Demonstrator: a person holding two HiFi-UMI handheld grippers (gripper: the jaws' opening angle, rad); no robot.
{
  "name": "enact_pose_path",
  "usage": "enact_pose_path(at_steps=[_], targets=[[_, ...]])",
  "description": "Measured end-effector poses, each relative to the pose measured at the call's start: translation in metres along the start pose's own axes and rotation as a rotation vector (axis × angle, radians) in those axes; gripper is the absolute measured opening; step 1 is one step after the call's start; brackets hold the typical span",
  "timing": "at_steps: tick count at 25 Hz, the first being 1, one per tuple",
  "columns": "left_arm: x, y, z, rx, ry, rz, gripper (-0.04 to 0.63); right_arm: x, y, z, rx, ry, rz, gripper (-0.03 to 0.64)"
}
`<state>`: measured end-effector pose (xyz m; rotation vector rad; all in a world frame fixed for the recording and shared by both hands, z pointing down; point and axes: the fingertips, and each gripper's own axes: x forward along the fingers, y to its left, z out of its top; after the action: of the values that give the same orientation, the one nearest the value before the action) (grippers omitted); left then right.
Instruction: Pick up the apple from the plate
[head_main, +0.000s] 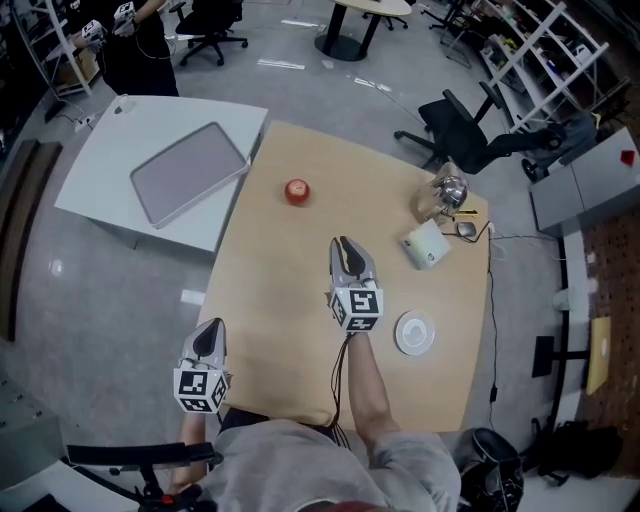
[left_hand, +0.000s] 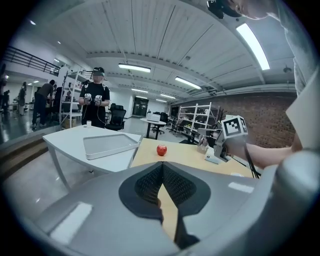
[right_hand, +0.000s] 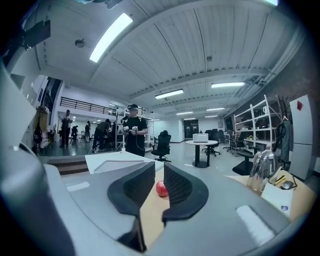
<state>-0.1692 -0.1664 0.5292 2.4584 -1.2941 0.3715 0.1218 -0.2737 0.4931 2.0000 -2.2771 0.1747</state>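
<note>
**Both grippers empty, apple lying out on the bare table**

The left gripper (left_hand: 162, 170) hangs over the near edge of the wooden table (head_main: 290, 300). Its dark ribbed pads are pressed together at the tips and grip nothing.

The right gripper (right_hand: 159, 175) is out over the middle of the table. Its jaws stand a narrow slit apart, with nothing held or touched between them. Through that slit you only see the table top running away towards the apple.

The apple (head_main: 297, 191) is not on the plate. It sits by itself on the wood towards the far side, well ahead of both grippers and close to the edge that meets the white table carrying the grey tray (head_main: 188, 172).

The small white plate (head_main: 414, 333) lies empty, just to the right of the right gripper's marker cube.
</note>
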Motion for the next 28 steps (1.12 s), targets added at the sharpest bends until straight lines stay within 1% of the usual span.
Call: enact_pose_path(at_steps=[4, 7, 17, 21, 24, 28], targets=[[-0.005, -0.013, 0.010, 0.017, -0.019, -0.024, 0.020, -0.029, -0.003, 0.008, -0.009, -0.010, -0.023, 0.049], [-0.004, -0.024, 0.016, 0.032, -0.034, -0.048, 0.020, -0.053, -0.008, 0.009, -0.015, -0.020, -0.050, 0.028], [-0.010, -0.068, 0.027, 0.082, -0.055, -0.127, 0.020, -0.141, -0.039, 0.001, -0.014, -0.001, -0.155, 0.013], [-0.009, -0.086, 0.021, 0.094, -0.059, -0.155, 0.020, -0.174, -0.049, -0.008, -0.003, -0.007, -0.193, 0.006], [-0.008, -0.096, 0.021, 0.101, -0.062, -0.177, 0.020, -0.195, -0.047, -0.014, 0.003, -0.003, -0.203, 0.006], [-0.005, -0.114, 0.019, 0.116, -0.059, -0.213, 0.020, -0.225, -0.049, -0.029, 0.056, 0.003, -0.215, 0.006]])
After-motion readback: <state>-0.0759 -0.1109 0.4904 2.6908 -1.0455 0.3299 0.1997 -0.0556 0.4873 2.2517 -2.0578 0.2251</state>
